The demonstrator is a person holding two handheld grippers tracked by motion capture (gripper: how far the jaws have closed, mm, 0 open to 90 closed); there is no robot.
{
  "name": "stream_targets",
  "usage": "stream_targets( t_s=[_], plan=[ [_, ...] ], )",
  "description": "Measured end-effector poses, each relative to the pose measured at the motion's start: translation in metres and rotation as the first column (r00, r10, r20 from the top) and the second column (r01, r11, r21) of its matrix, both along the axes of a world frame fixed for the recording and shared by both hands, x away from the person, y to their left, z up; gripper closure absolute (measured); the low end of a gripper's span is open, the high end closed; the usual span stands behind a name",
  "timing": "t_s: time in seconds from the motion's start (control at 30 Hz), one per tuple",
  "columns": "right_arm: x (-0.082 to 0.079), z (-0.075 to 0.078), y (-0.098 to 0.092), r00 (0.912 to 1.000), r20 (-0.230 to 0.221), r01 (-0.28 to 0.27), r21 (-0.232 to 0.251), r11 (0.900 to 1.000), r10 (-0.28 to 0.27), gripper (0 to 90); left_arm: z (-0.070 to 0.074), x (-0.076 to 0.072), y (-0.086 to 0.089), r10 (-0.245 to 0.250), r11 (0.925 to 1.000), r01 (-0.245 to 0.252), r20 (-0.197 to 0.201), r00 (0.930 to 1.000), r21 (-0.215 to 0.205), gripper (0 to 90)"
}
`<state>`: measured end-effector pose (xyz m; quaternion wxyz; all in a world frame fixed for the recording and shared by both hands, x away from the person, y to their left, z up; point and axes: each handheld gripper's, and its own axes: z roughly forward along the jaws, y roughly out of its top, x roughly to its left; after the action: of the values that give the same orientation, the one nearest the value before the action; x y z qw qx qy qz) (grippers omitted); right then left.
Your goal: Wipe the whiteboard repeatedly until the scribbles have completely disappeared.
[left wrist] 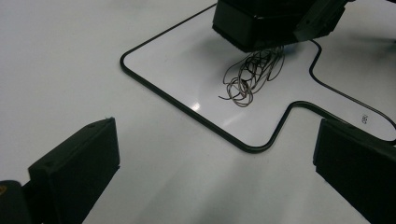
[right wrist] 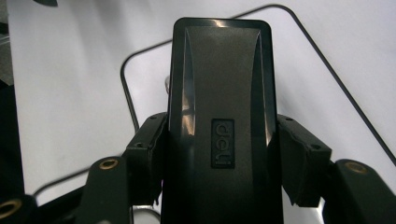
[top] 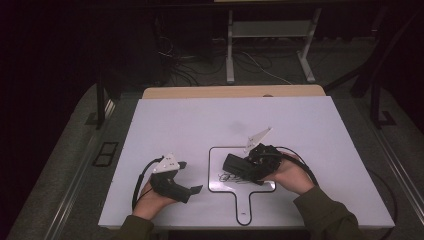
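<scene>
Right tool (top: 235,166) is clamped across the sides of a black whiteboard eraser (right wrist: 223,116), and the eraser hangs over the small handled whiteboard (top: 217,155) lying flat on the white worktop (top: 165,120). Whether its felt touches the board yet, I can't say; from the left gripper view it sits just above the brown scribble (left wrist: 250,77), right at the top of the marks.

Left tool (top: 192,176) rests on the worktop beside the board, jaws wide apart, nothing between them, not touching the board at all.

And that's the worry. Nothing pins that whiteboard. It's thin and smooth on a smooth worktop, so a hard sideways wipe could drag the whole board along with the eraser instead of lifting the ink. I'd judge the open left tool ought to press on the board's edge or its handle (top: 243,202) first.

Second risk: the grip. The jaws hold the eraser by its glossy plastic flanks, well back from its front end. Push down on the front and it may pivot or slide between the pads, leaving only one edge of felt on the marks, so streaks stay behind.

Third: the scribble is partly hidden under the eraser in the high view, so a short stroke could miss the lower loops nearest the handle.
</scene>
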<state>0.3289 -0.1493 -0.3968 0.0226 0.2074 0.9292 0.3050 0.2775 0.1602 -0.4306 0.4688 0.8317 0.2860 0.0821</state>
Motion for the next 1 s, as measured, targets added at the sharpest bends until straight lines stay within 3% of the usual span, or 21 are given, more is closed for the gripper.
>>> stream_targets(
  t_s=[0.43,1.0],
  plan=[
    [0.007,-0.011,0.038,0.9978,-0.015,-0.065,-0.033,0.997,0.065,38.6,0.0,0.002,0.001,0.008,0.9999,-0.008,-0.004,1.0,-0.012,0.0],
    [0.005,-0.026,0.056,0.9949,0.018,-0.097,-0.115,0.989,0.099,38.6,0.0,0.002,0.002,0.006,0.9999,-0.006,-0.003,1.0,-0.011,0.0]
  ],
)
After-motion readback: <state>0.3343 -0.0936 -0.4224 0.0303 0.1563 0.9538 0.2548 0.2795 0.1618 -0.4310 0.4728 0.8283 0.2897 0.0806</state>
